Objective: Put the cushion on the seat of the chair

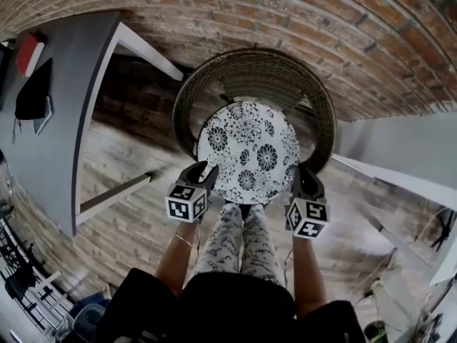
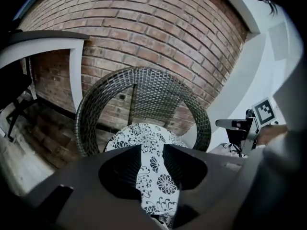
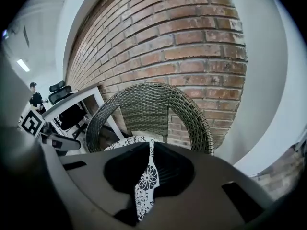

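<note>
The jaws of the left gripper point(image 1: 202, 171) and the right gripper point(image 1: 300, 179) are closed on the near edge of the round white cushion printed with black flowers point(image 1: 246, 148), one at each side. The cushion is held over the seat of the round dark wicker chair point(image 1: 257, 66). The chair is backed by a red brick wall point(image 1: 300, 13). Contact with the seat cannot be told.

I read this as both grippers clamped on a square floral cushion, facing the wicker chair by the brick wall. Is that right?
Not square: the head view shows the cushion is round. The rest holds: the left gripper and the right gripper each clamp its near edge, facing the wicker chair by the brick wall.
</note>
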Motion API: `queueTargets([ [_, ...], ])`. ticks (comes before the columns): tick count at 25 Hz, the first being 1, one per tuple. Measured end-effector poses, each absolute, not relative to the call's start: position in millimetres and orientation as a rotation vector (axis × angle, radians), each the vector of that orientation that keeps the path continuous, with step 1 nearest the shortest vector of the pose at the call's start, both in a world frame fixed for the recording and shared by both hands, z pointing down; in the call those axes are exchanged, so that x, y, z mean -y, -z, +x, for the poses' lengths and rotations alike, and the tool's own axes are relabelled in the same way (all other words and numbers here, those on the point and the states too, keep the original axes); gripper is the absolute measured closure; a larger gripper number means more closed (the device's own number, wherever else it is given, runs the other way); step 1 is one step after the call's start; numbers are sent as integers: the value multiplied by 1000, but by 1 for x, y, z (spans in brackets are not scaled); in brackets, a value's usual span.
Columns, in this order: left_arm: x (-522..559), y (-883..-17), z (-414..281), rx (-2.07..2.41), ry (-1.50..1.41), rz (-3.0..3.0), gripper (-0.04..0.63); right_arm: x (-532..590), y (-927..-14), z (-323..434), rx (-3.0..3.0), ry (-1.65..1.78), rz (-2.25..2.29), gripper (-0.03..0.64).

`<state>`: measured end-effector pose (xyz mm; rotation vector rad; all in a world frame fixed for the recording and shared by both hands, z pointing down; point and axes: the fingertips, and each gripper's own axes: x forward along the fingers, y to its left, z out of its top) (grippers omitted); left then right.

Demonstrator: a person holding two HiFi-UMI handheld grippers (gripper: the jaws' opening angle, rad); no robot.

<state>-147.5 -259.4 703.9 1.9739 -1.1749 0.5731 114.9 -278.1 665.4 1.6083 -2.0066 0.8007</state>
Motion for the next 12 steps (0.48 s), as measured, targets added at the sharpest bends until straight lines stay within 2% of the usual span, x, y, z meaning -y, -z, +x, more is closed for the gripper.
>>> queueTargets([
  [4, 268, -668, -130, 1155, -494, 2069, 459, 281, -638, 112, 2052, -765, 1633, 615],
  [12, 270, -609, -134, 1177, -373, 2107, 518, 275, -596, 109, 2079, -776, 1667, 617],
])
